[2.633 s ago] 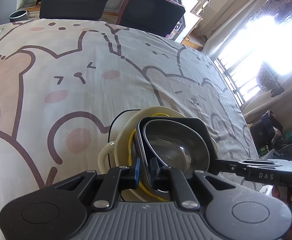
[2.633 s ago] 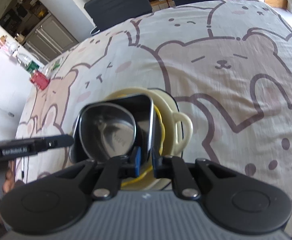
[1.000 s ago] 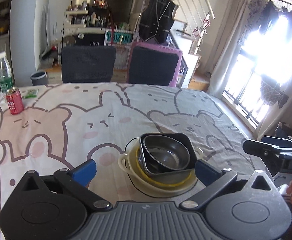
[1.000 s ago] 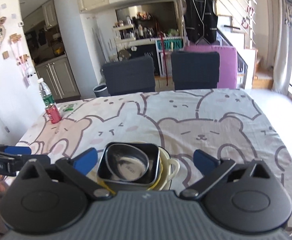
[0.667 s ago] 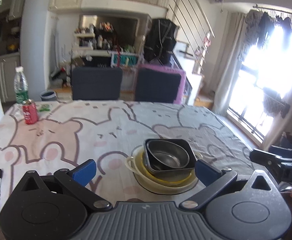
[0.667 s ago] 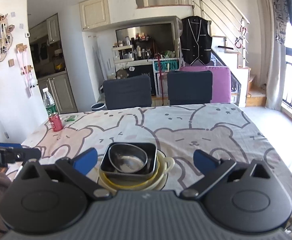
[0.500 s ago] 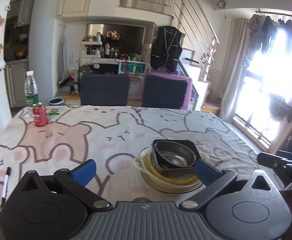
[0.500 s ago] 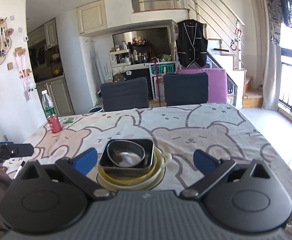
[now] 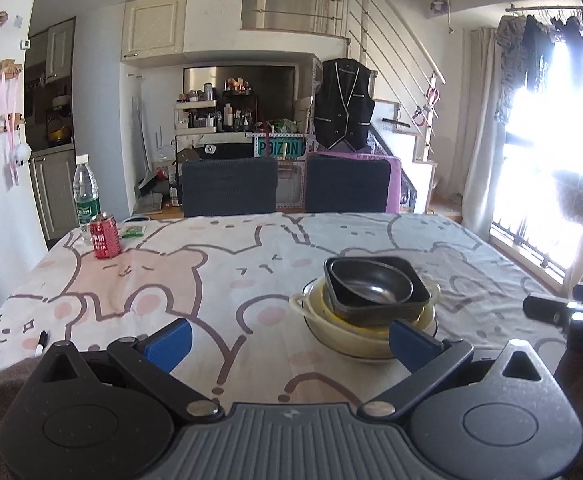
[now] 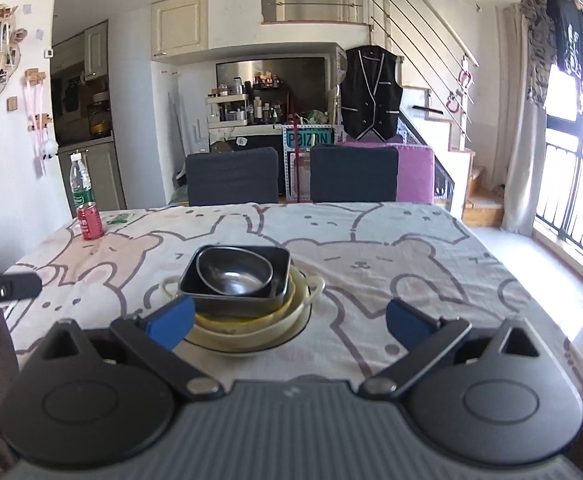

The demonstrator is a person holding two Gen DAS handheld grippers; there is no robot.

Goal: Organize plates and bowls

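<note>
Steel bowl (image 9: 371,286) nested in black square dish (image 9: 403,308), atop cream handled bowl (image 9: 323,322), table's (image 9: 211,272) near edge, left gripper (image 9: 289,338) and right gripper (image 10: 289,320) splayed wide, empty, red can (image 9: 106,236) far left corner.

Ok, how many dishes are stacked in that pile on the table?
4 visible, nested: steel bowl on top, inside a black square dish, in a yellow bowl, in a cream handled bowl. A plate beneath may be hidden.
</note>
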